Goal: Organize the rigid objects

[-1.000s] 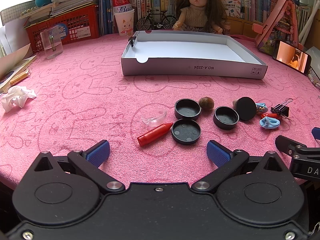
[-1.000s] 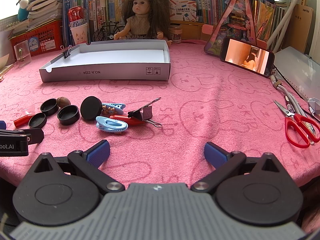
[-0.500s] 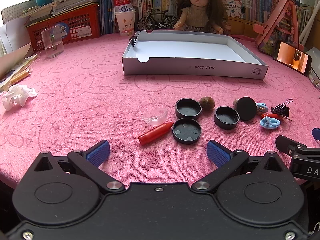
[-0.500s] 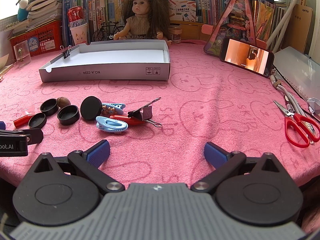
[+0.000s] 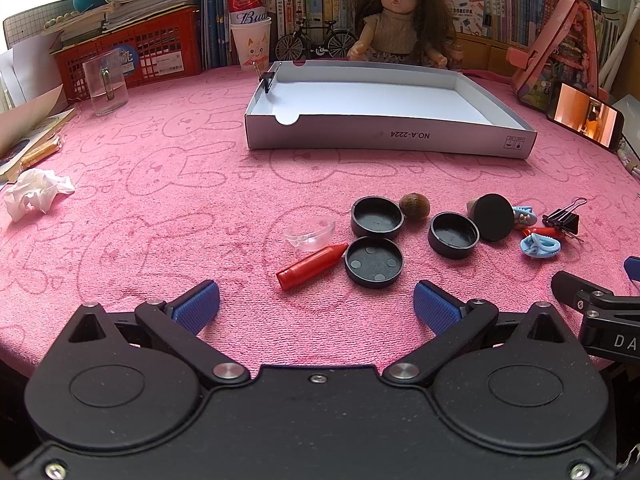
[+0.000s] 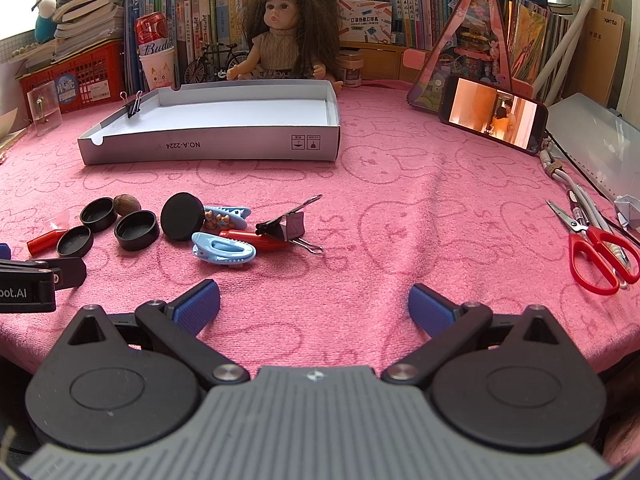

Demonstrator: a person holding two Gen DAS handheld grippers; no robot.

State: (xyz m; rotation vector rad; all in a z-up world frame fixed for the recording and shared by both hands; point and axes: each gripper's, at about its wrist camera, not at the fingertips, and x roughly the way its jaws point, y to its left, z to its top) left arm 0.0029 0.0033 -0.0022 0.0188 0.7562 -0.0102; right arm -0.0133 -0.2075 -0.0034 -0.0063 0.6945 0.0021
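Nothing has moved: both hand-held grippers, left [image 5: 316, 300] and right [image 6: 314, 302], stay released; box [image 5: 384, 138] empty, sorting unstarted.

I note a pink bunny-print cloth [image 5: 160, 184], a red crayon [image 5: 312, 266], black caps [image 5: 374, 262], and a possibly brown nut [image 5: 415, 206].

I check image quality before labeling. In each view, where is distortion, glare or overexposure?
Left wrist view: fisheye bends the pink table cloth edge into a curve; the window corner at top left is blown out white; the small black caps are sharp. Right wrist view: same barrel bending, the phone screen glows bright orange, and the corners go dark.
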